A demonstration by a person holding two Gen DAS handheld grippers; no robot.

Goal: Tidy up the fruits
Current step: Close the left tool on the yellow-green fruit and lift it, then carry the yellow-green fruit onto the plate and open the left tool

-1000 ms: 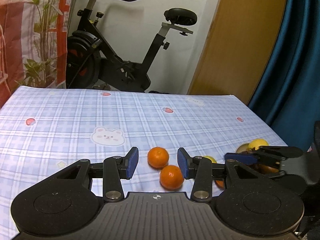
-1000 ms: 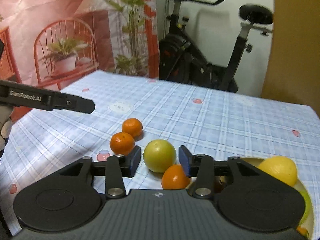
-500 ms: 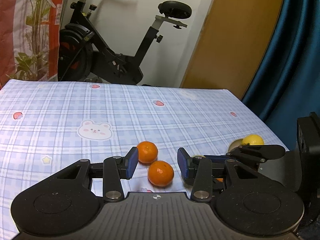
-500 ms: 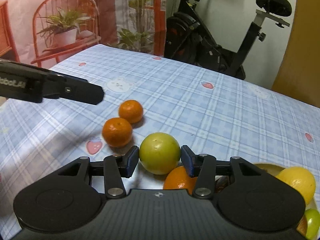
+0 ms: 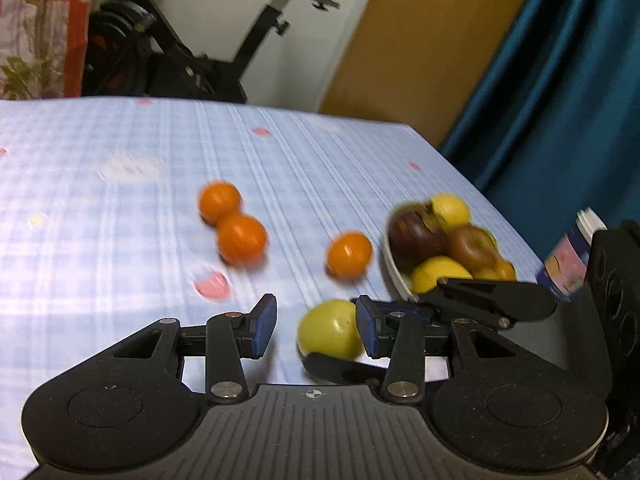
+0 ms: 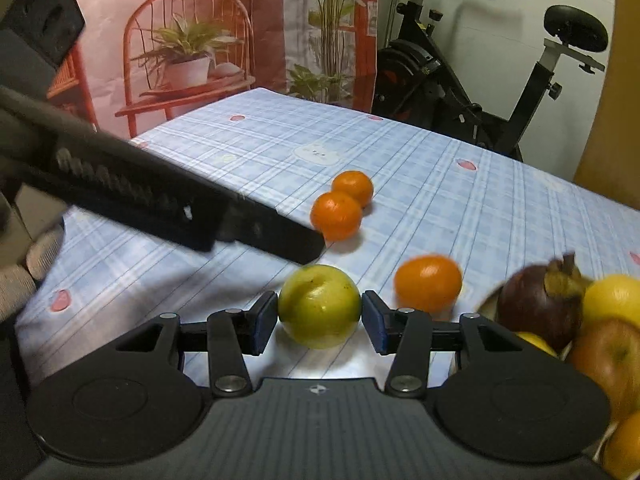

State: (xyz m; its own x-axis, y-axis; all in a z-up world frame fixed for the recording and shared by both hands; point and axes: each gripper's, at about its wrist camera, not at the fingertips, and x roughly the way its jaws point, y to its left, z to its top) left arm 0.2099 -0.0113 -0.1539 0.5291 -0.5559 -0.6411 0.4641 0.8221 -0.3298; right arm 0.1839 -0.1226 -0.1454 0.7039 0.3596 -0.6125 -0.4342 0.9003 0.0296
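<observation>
Matte black gripper [image 6: 320, 322] with 2 blue pads [image 6: 265, 322] and silver screws.

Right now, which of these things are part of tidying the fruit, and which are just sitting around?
Part of the job:
green fruit between the right tool's fingers
three oranges
fruit bowl

Just around:
exercise bike
checked tablecloth
blue curtain

left view motion-blurred, bowl [image 6: 486, 304] cut off at right edge
</observation>
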